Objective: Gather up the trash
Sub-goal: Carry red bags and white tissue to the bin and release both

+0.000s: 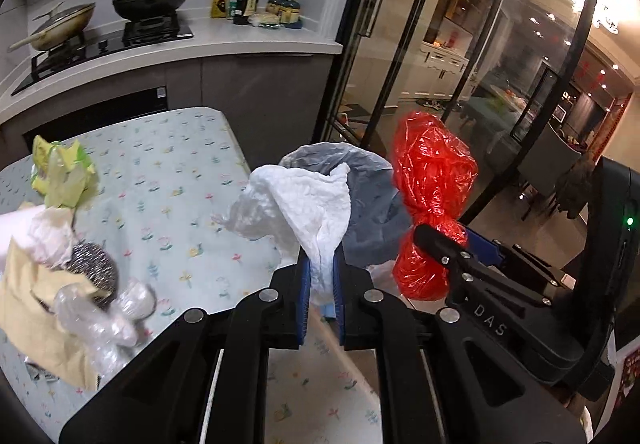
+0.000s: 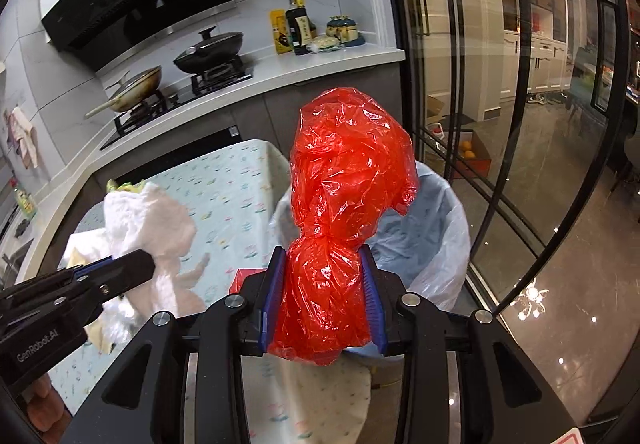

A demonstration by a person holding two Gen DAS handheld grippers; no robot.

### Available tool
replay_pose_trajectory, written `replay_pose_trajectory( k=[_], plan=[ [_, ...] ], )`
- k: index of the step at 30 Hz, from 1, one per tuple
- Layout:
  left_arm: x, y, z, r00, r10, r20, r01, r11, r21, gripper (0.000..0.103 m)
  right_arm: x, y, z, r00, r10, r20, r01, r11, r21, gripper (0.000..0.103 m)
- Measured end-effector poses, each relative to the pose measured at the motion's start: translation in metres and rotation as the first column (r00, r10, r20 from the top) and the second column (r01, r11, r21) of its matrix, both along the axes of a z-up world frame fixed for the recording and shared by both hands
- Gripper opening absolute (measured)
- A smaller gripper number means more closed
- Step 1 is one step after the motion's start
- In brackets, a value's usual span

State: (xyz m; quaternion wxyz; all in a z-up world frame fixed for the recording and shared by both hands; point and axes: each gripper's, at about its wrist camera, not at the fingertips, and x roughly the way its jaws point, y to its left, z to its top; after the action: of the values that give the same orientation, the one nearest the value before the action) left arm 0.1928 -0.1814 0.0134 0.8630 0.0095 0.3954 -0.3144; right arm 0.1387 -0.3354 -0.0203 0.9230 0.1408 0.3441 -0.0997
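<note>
While my left gripper (image 1: 320, 280) pinches tissue (image 1: 304, 203) and my right gripper (image 2: 324, 292) clamps the red bag (image 2: 344, 183), I should release only once the bin (image 2: 436, 228) lies directly under both jaws.

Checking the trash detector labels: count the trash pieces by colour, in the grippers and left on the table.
Red: 1, red plastic bag in the right gripper
White: 2, white tissue in the left gripper; white wad on the table
Yellow: 2, yellow-green wrapper; yellow paper
Clear: 1, clear plastic wrap
Grey: 1, steel scourer
Total: 7
</note>
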Motion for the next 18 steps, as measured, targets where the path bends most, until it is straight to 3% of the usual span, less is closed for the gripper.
replay_pose_trajectory(
  k=[7, 12, 14, 16, 18],
  plan=[
    [0.045, -0.060, -0.022, 0.999, -0.033, -0.033, 0.034, 0.999, 0.029, 0.011, 0.033, -0.040, -0.021, 0.999, -0.032, -0.041, 0.034, 0.998, 0.048, 0.037],
    [0.068, -0.079, -0.035, 0.998, -0.030, -0.060, 0.031, 0.999, 0.014, 0.012, 0.051, -0.055, -0.033, 0.997, -0.044, -0.057, 0.048, 0.996, 0.071, 0.040],
    [0.076, -0.084, -0.039, 0.997, -0.016, -0.071, 0.017, 1.000, 0.012, 0.025, 0.056, -0.057, -0.037, 0.997, -0.048, -0.064, 0.052, 0.996, 0.069, 0.044],
    [0.081, -0.085, -0.042, 0.997, 0.004, -0.075, -0.004, 1.000, 0.003, 0.055, 0.060, -0.061, -0.039, 0.996, -0.052, -0.066, 0.057, 0.996, 0.068, 0.048],
    [0.083, -0.085, -0.041, 0.997, 0.021, -0.068, -0.022, 1.000, -0.014, 0.064, 0.061, -0.062, -0.039, 0.996, -0.057, -0.061, 0.062, 0.996, 0.071, 0.054]
  ],
)
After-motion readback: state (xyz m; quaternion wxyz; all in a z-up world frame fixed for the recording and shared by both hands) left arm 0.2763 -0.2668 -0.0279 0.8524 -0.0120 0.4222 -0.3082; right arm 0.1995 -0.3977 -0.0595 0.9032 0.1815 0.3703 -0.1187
